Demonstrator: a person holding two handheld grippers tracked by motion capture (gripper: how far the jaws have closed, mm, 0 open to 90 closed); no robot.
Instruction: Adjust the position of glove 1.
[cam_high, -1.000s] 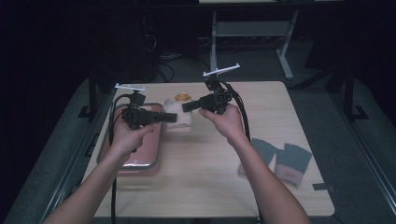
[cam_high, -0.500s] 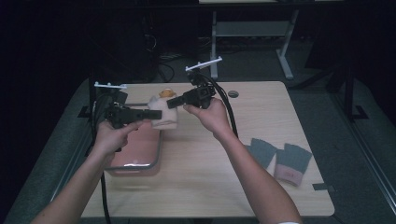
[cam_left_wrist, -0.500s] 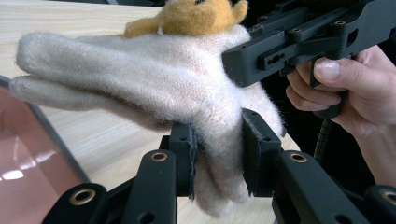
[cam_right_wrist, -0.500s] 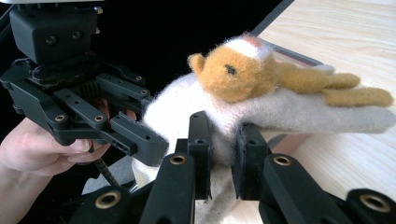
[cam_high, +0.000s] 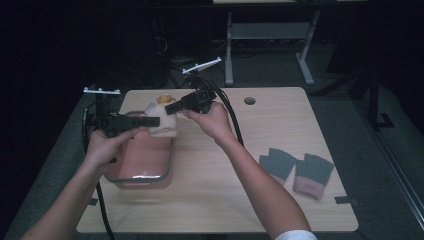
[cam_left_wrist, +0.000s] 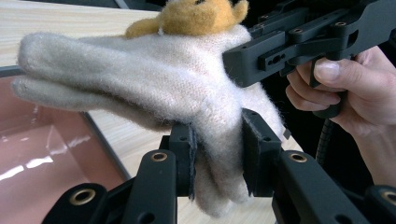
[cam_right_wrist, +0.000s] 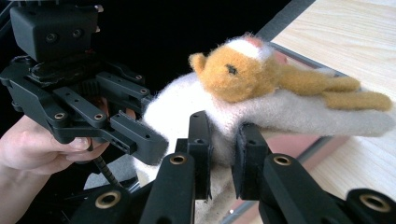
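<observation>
We see the left gripper (cam_left_wrist: 217, 161) and right gripper (cam_right_wrist: 222, 156) both clamped on the cream glove (cam_left_wrist: 154, 79), held in the air between them. It hangs above the far end of the pink tray (cam_high: 145, 160) on the desk (cam_high: 225, 200).

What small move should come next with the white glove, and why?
Probably lower the glove into the tray. Both the left gripper and the right gripper are shut on it, and in the high view it hangs at the tray's far edge, not yet inside.
</observation>
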